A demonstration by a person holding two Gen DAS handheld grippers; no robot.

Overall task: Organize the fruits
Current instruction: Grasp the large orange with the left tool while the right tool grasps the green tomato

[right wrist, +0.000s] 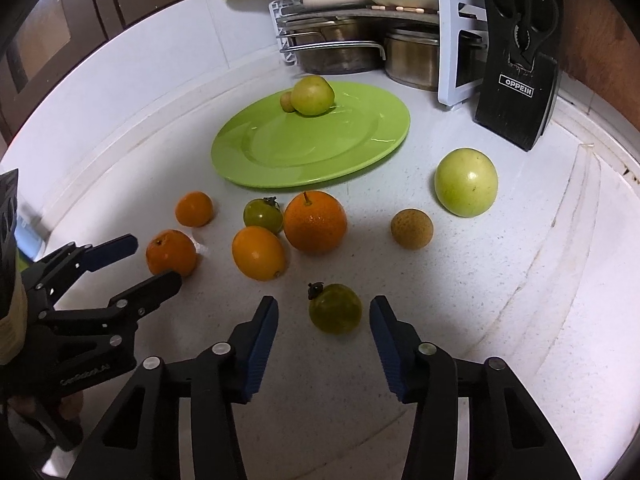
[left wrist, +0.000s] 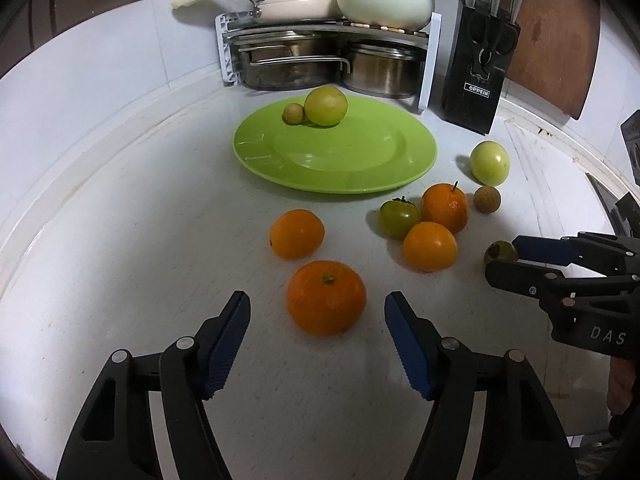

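Observation:
My left gripper [left wrist: 318,300] is open low over the white counter, its blue pads on either side of a large orange [left wrist: 326,298] with a gap on each side. My right gripper [right wrist: 324,304] is open around a small dark-green tomato [right wrist: 335,309] without touching it. Behind them lies a green plate [left wrist: 336,168] carrying a yellow-green round fruit [left wrist: 326,105] and a small brown longan [left wrist: 294,114]. Loose between plate and grippers are another orange [left wrist: 297,234], a cluster of two oranges and a green tomato [left wrist: 399,218], a longan [right wrist: 412,228] and a pale green fruit [right wrist: 466,182].
A rack with steel pots and cream pans [left wrist: 320,52] stands against the back wall. A black knife block [left wrist: 478,76] and a brown cutting board [left wrist: 552,40] stand at the back right. The counter has a raised rim [right wrist: 580,240] along its right side.

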